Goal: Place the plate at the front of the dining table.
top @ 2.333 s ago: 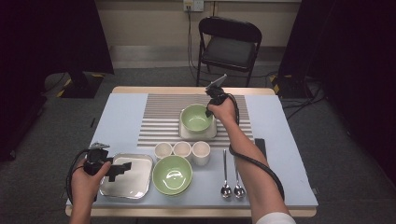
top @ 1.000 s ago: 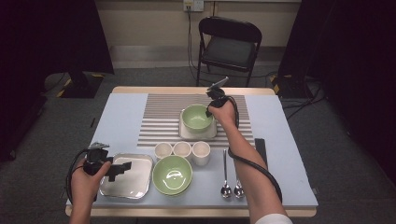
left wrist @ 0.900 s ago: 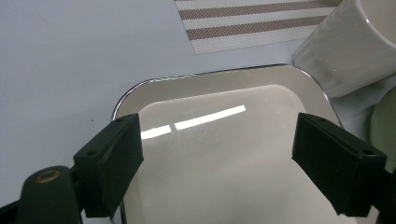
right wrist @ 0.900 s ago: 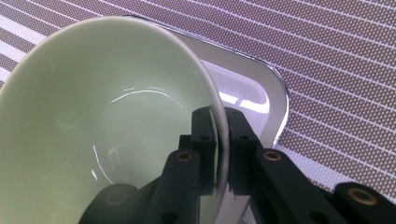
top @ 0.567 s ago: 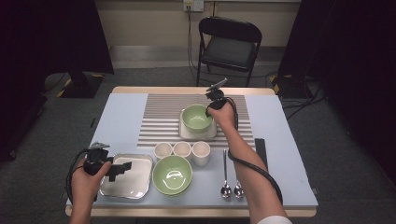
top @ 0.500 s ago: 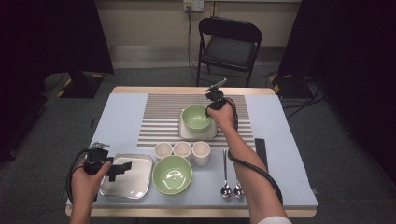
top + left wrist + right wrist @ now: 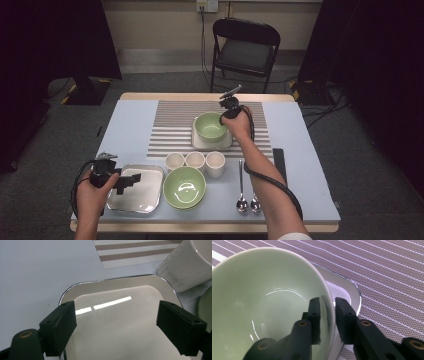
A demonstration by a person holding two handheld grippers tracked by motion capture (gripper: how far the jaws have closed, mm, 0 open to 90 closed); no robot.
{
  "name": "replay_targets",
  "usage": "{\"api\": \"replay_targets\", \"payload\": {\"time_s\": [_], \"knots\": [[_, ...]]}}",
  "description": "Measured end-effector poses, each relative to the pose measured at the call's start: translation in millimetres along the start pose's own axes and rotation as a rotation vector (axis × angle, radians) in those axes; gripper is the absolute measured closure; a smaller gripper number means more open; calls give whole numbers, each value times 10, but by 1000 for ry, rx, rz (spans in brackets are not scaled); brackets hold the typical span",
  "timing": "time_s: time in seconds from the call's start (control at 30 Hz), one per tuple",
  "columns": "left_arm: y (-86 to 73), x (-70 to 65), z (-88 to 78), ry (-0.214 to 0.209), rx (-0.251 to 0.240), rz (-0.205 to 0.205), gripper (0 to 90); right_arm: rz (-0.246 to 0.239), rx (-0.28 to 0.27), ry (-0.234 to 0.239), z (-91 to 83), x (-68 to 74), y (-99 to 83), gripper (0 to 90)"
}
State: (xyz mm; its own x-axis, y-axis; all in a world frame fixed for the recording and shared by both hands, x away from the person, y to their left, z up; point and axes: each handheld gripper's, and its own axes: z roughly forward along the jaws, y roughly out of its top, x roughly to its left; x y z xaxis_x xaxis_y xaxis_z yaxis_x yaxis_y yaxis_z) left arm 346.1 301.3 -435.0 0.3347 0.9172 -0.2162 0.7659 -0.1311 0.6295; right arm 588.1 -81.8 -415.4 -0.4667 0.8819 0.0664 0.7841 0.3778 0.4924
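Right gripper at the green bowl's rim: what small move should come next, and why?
Probably lift the right gripper straight up off the rim. Its jaws have just been opening and straddle the wall of the green bowl, which already sits on the white plate.

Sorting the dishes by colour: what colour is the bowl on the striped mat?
Pale green bowl, clearest in the right gripper view.

No readable text, labels, brands, numbers or signs in any view. Bowls, cups, trays, spoons, striped mat and worktop carry no print; the mat has plain stripes only. Nothing legible on the chair or wall either.
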Motion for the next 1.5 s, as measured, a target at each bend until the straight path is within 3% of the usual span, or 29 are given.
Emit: {"api": "replay_targets", "payload": {"time_s": [0.37, 0.63, 0.7, 1.17, 1.5], "knots": [[1, 5, -8, 2, -1, -3, 158, -2, -46, -5, -43, -49, -10, 436], [2, -3, -4, 6, 3, 1, 158, 6, -76, 21, -79, -84, -23, 325], [2, -8, 2, 3, 4, 0, 158, 13, -58, 43, -77, -93, -28, 340], [9, -6, -12, 6, 3, 1, 158, 25, -68, 26, -138, -114, -39, 229], [21, -20, -30, 4, -4, 8, 158, 2, -76, 19, -174, -100, -83, 177]]}}
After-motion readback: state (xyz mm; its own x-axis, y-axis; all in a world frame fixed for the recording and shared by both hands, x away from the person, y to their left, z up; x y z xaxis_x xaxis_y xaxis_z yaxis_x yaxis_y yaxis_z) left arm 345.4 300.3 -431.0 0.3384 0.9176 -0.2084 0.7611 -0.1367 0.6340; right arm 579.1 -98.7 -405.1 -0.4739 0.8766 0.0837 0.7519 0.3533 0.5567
